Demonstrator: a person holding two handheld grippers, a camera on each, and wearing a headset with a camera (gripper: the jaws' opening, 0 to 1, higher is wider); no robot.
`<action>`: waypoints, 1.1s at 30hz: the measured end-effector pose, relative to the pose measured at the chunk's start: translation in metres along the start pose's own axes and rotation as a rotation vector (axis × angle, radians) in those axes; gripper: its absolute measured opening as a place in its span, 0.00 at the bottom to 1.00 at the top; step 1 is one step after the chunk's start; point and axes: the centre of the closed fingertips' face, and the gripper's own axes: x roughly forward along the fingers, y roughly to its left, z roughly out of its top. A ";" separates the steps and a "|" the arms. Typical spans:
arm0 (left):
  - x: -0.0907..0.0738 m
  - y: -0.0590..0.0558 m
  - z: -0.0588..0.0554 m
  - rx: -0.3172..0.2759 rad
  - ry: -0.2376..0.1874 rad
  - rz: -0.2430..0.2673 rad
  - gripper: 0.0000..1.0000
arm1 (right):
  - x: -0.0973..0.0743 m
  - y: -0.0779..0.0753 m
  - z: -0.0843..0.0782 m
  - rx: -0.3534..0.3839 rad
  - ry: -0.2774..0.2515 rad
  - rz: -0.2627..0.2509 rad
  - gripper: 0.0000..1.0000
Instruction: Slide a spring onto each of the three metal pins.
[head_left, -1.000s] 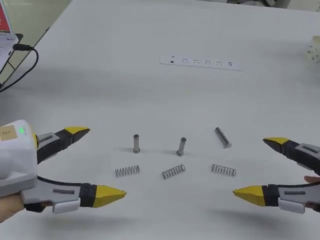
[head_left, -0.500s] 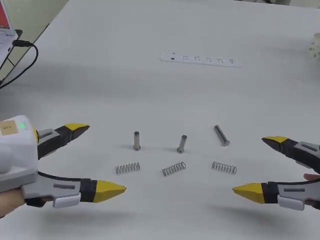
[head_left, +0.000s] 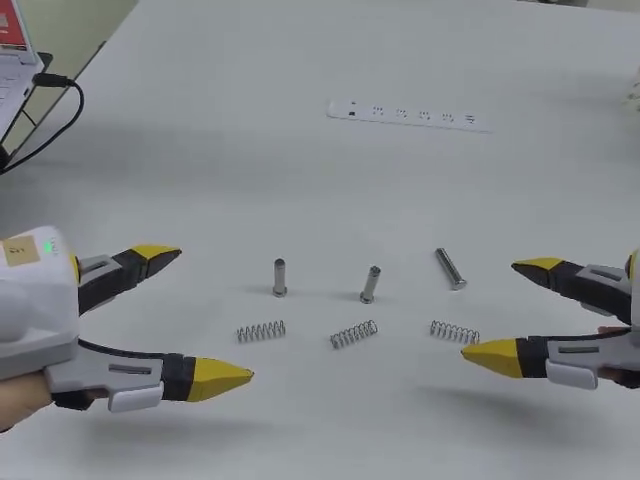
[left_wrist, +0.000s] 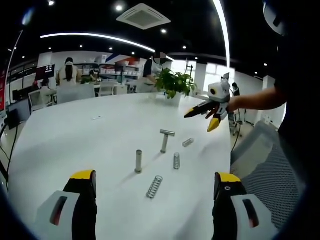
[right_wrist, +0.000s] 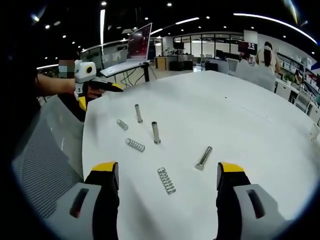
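Observation:
Three metal pins sit mid-table: the left pin (head_left: 279, 277) and the middle pin (head_left: 371, 284) stand upright, the right pin (head_left: 449, 269) lies flat. In front of each lies a spring: left spring (head_left: 261, 331), middle spring (head_left: 353, 334), right spring (head_left: 454, 331). My left gripper (head_left: 203, 313) hovers open at the left, apart from the parts. At the right, my right gripper (head_left: 504, 310) is open too, close to the right spring. The left gripper view has the pins (left_wrist: 138, 161) and springs (left_wrist: 154, 186) ahead of open jaws. The right gripper view shows the nearest spring (right_wrist: 165, 180) between the open jaws and the lying pin (right_wrist: 203, 158).
A white power strip (head_left: 408, 115) lies farther back on the white table (head_left: 250, 170). A black cable (head_left: 45, 125) and a laptop edge (head_left: 12, 55) are at the far left. A potted plant (left_wrist: 174, 84) stands at the table's end in the left gripper view.
My right gripper has moved left and slightly up, nearer the right spring. The head camera has shifted a little. Pins and springs lie as before.

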 end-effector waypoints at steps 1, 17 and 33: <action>0.000 0.000 0.000 0.000 0.001 0.000 0.95 | 0.001 -0.002 0.002 0.001 0.000 0.002 0.80; 0.004 0.001 0.000 -0.004 0.003 -0.006 0.95 | 0.019 -0.029 0.011 -0.007 0.063 -0.023 0.68; 0.004 0.002 -0.001 -0.009 0.005 -0.002 0.95 | 0.044 -0.059 0.010 0.103 0.164 -0.037 0.48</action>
